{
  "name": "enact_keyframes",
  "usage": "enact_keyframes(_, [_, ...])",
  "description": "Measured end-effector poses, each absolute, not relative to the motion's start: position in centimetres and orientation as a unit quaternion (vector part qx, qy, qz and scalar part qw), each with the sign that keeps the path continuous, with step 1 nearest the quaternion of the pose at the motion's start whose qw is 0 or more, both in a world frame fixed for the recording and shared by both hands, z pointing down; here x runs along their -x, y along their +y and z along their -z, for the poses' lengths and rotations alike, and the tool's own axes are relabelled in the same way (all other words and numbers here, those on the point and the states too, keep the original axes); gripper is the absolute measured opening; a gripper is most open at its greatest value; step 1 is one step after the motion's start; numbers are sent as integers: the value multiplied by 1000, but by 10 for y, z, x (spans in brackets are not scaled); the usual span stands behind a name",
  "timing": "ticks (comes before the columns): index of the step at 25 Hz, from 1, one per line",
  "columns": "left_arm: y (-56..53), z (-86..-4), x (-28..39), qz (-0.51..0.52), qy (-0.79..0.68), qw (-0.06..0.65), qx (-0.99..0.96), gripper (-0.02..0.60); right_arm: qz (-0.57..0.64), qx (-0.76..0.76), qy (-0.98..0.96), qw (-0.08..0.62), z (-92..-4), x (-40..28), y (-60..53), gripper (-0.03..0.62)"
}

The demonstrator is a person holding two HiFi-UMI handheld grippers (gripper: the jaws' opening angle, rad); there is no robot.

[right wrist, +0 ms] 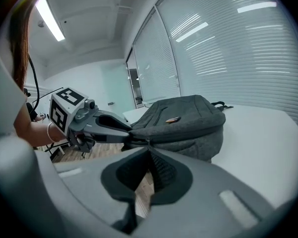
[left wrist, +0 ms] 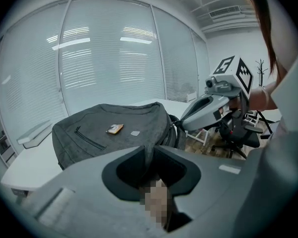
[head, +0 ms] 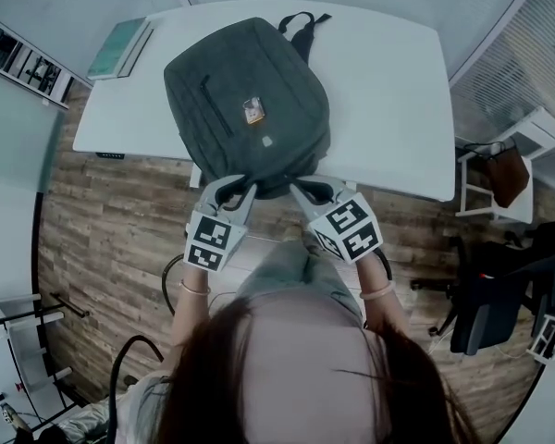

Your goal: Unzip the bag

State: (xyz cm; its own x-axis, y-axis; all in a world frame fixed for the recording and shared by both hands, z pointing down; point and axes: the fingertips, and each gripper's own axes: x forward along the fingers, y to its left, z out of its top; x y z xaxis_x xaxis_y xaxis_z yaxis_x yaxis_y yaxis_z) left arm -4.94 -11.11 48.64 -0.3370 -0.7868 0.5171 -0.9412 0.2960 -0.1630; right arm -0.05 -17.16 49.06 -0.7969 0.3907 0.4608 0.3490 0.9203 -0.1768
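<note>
**Bag and both grippers at the counter's near edge.** We show a grey bag (head: 245, 109) lying flat on the white counter (head: 388, 91), with its straps toward the far side and its near end overhanging the counter's near edge. The left gripper (head: 247, 189) and the right gripper (head: 298, 189) meet that near end side by side, near each other but apart. In the left gripper view the fingers (left wrist: 126, 170) stand narrow, pinching a fold of the bag's grey fabric. In the right gripper view the fingers (right wrist: 164, 172) are likewise drawn together, tips closed on the bag's near seam. A small dark tab sits there, but we cannot tell whether it is clamped. A small orange label (head: 252, 110) sits mid-panel on the bag, and a green notebook (head: 120, 47) rests at the counter's far left corner.
</note>
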Motion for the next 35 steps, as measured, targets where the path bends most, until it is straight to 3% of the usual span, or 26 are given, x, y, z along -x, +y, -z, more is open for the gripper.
enact_keyframes(35, [-44, -468, 139, -185, -839, 165, -485, 75, -60, 167, -955, 240, -489, 62, -218, 6])
